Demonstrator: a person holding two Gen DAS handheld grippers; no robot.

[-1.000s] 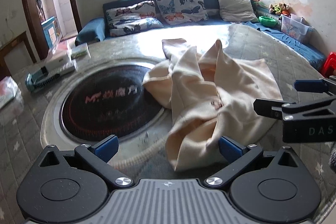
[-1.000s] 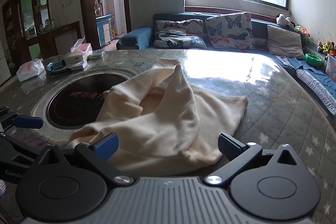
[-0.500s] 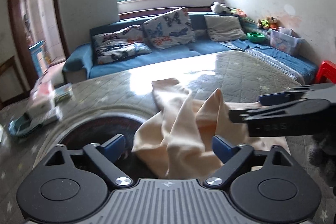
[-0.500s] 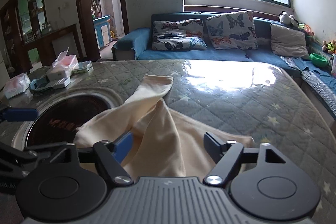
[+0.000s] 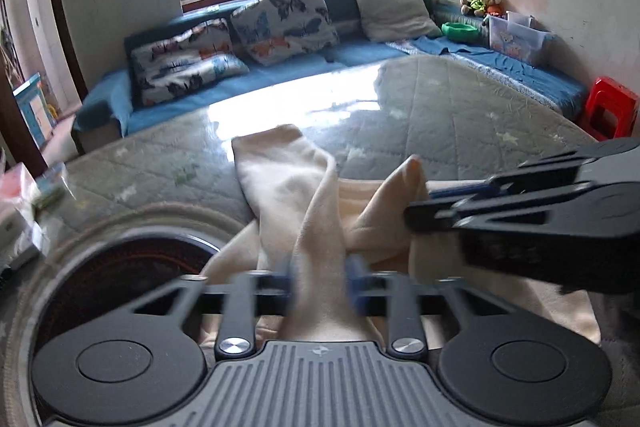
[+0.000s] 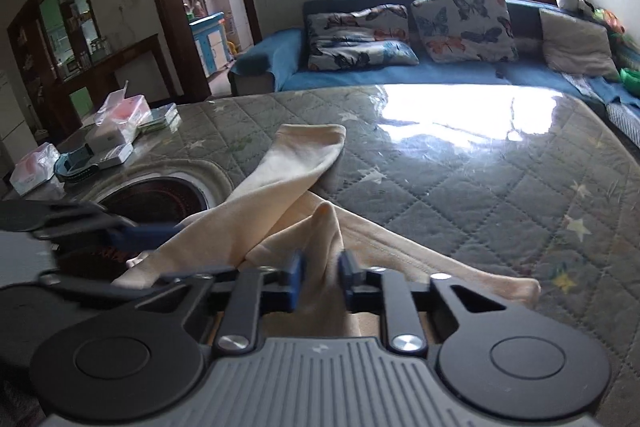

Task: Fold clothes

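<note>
A cream garment [image 5: 288, 187] lies crumpled on the quilted table cover [image 5: 460, 115]; it also shows in the right wrist view [image 6: 296, 183]. One sleeve stretches away toward the sofa. My left gripper [image 5: 320, 285] is shut on a raised fold of the garment. My right gripper [image 6: 320, 277] is shut on another raised fold just to the right. The right gripper shows from the side in the left wrist view [image 5: 416, 211], and the left gripper in the right wrist view [image 6: 160, 227]. The two stand close together.
A dark round hotplate [image 6: 156, 199] is set in the table at the left. Boxes and tissue packs [image 6: 116, 131] lie at the far left edge. A blue sofa with butterfly cushions [image 6: 460, 23] runs behind the table. A red stool [image 5: 608, 111] stands at the right.
Both grippers moved in onto the garment and closed from wide open onto raised folds of cloth. The cloth is bunched and pulled up between them.
</note>
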